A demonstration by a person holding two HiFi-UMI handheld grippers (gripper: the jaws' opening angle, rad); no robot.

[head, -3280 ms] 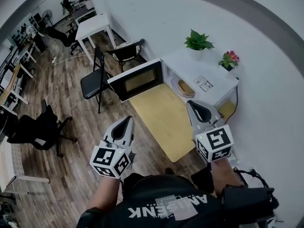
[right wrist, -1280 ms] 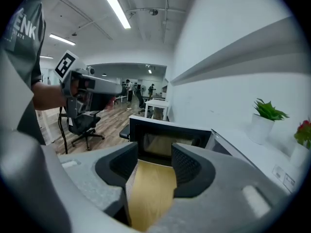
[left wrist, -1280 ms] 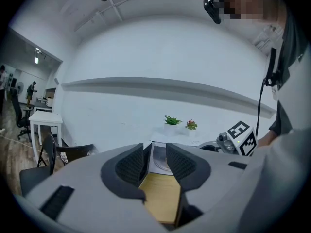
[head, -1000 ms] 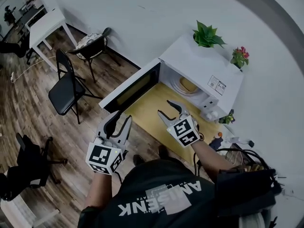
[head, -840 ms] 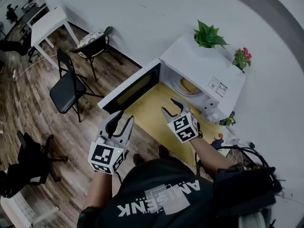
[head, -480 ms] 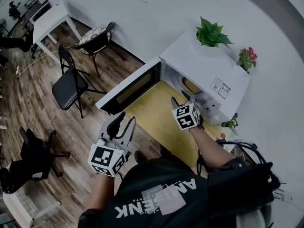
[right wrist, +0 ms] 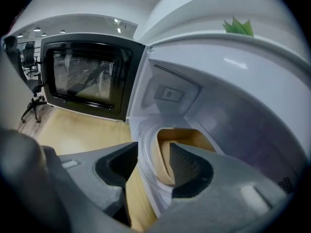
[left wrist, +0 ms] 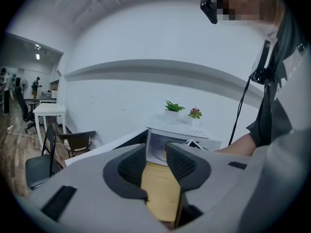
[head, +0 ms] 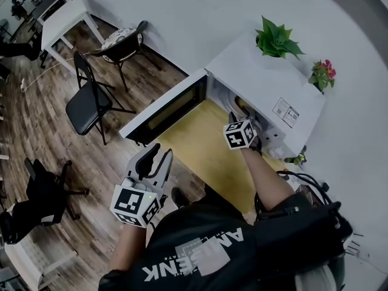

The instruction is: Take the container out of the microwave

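The white microwave stands on a yellow table with its door swung wide open to the left. Inside sits a tan, bowl-like container, only a sliver of which shows in the head view. My right gripper is open at the mouth of the oven, its jaws on either side of the container's near rim; contact is not clear. In the head view this right gripper reaches into the opening. My left gripper hangs open and empty, low beside the table, apart from the oven.
Two potted plants stand on top of the microwave. The open door juts out over the table's left side. Black folding chairs and a white table stand on the wooden floor to the left.
My right gripper has travelled forward over the yellow table to the microwave's opening, jaws still open. The left gripper has stayed in place.
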